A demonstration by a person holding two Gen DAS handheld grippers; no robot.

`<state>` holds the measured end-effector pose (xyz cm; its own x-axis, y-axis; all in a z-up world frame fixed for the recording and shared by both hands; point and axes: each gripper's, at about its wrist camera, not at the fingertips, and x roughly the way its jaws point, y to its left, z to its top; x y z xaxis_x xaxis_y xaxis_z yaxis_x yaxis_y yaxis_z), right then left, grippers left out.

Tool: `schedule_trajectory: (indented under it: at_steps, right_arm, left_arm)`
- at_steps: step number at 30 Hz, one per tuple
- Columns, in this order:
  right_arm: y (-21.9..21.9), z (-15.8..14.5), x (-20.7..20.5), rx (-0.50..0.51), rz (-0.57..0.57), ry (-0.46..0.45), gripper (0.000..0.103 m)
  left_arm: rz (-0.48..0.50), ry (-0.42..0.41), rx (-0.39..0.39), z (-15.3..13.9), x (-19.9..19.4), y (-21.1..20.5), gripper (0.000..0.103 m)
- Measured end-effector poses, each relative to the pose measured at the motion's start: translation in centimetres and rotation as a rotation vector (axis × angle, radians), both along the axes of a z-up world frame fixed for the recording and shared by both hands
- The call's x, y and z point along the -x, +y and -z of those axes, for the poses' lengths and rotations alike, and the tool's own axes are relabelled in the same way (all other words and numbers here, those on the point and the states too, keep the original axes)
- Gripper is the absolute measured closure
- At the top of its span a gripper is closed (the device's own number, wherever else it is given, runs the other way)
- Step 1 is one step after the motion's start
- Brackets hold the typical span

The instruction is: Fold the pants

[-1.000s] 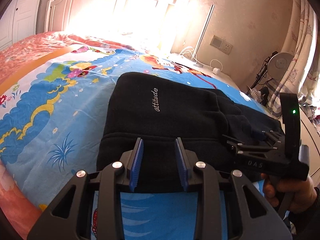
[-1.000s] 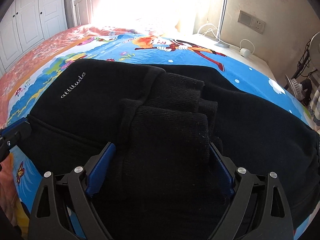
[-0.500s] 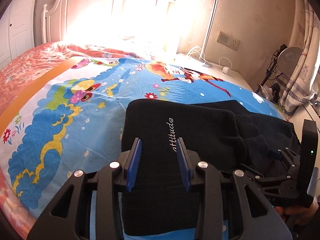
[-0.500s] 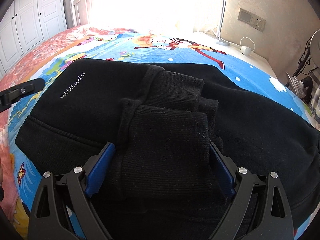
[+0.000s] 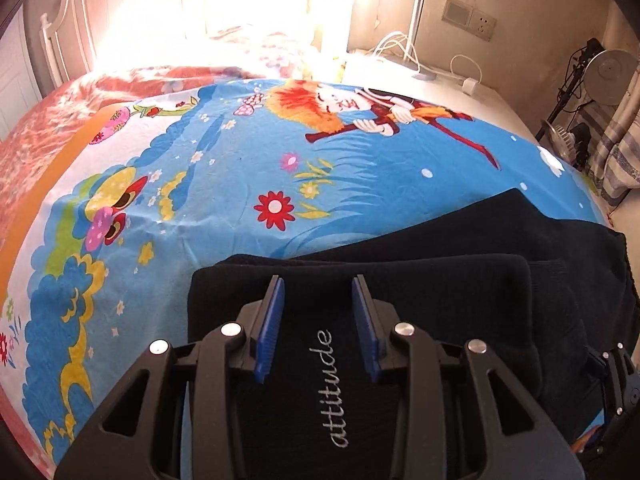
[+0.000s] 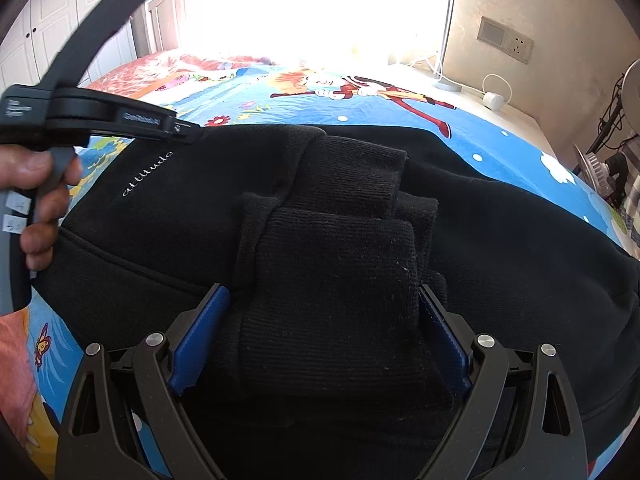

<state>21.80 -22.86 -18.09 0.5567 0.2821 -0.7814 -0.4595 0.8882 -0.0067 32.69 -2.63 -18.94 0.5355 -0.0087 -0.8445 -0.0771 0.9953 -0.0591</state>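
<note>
Black pants (image 5: 460,304) with white "attitude" lettering lie folded on the cartoon bedsheet (image 5: 240,184). My left gripper (image 5: 318,292) is open, its blue pads apart above the far left corner of the pants, holding nothing. In the right wrist view the left gripper (image 6: 188,132) reaches over the pants' far left corner. My right gripper (image 6: 324,304) is open wide, its pads on either side of the ribbed cuffs (image 6: 332,264) that lie stacked on top of the pants (image 6: 520,240).
The bed's headboard (image 5: 60,48) and a pink floral cover (image 5: 32,140) are at the far left. A bedside surface with cables and a charger (image 5: 468,84) is at the back right. A fan (image 5: 612,68) and curtain stand at the right.
My left gripper has moved forward over the pants, from their near edge to the far left corner past the lettering. The right gripper has stayed still around the cuffs.
</note>
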Motion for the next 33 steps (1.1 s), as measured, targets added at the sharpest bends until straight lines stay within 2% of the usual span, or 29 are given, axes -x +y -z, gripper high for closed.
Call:
schedule_trajectory:
  at_steps: [2, 5, 8, 12, 14, 16, 19, 22, 25, 27, 29, 31, 33]
  right_arm:
    - [0.0, 0.0, 0.0, -0.001, 0.0, 0.0, 0.014]
    - [-0.1, 0.0, -0.1, -0.004, 0.001, 0.0, 0.014]
    - [-0.1, 0.0, 0.0, -0.006, 0.001, -0.003, 0.014]
    - [-0.1, 0.0, 0.0, -0.004, 0.002, -0.004, 0.014]
    - [-0.1, 0.0, 0.0, -0.004, 0.003, -0.003, 0.014]
    - [-0.1, 0.0, 0.0, -0.001, 0.006, -0.004, 0.014]
    - [0.0, -0.2, -0.1, 0.008, 0.011, 0.004, 0.014]
    - [0.2, -1.4, -0.8, 0.0, 0.022, 0.014, 0.015]
    - [0.4, -3.5, -2.5, -0.039, 0.037, -0.034, 0.015]
    - [0.8, -4.0, -4.7, -0.059, 0.045, -0.02, 0.015]
    - [1.6, -3.4, -6.9, -0.016, 0.053, -0.002, 0.017]
    - [2.2, -1.6, -8.6, 0.071, 0.063, 0.032, 0.017]
    - [1.8, -0.1, -9.5, 0.043, 0.056, 0.08, 0.011]
  left_arm:
    - [0.008, -0.007, -0.009, -0.2, -0.2, -0.1, 0.067]
    - [-0.031, -0.063, 0.053, -1.5, 1.7, 0.7, 0.063]
    - [-0.115, -0.133, 0.117, -2.5, 5.9, 2.4, 0.053]
    - [-0.253, -0.176, 0.248, -1.6, 12.3, 5.2, 0.052]
    - [-0.285, -0.186, 0.321, -0.6, 15.0, 5.7, 0.052]
    - [-0.268, -0.175, 0.366, 0.5, 16.7, 5.5, 0.052]
    - [-0.232, -0.179, 0.329, 1.5, 17.9, 4.3, 0.05]
    - [-0.241, -0.157, 0.397, 2.5, 18.2, 4.9, 0.048]
    - [-0.239, -0.148, 0.401, 2.9, 18.2, 5.1, 0.044]
    - [-0.244, -0.152, 0.427, 3.2, 18.2, 5.3, 0.043]
    - [-0.239, -0.159, 0.433, 3.2, 18.2, 5.4, 0.043]
    - [-0.231, -0.167, 0.438, 3.3, 18.4, 5.5, 0.043]
    - [-0.224, -0.175, 0.454, 3.4, 18.6, 5.6, 0.043]
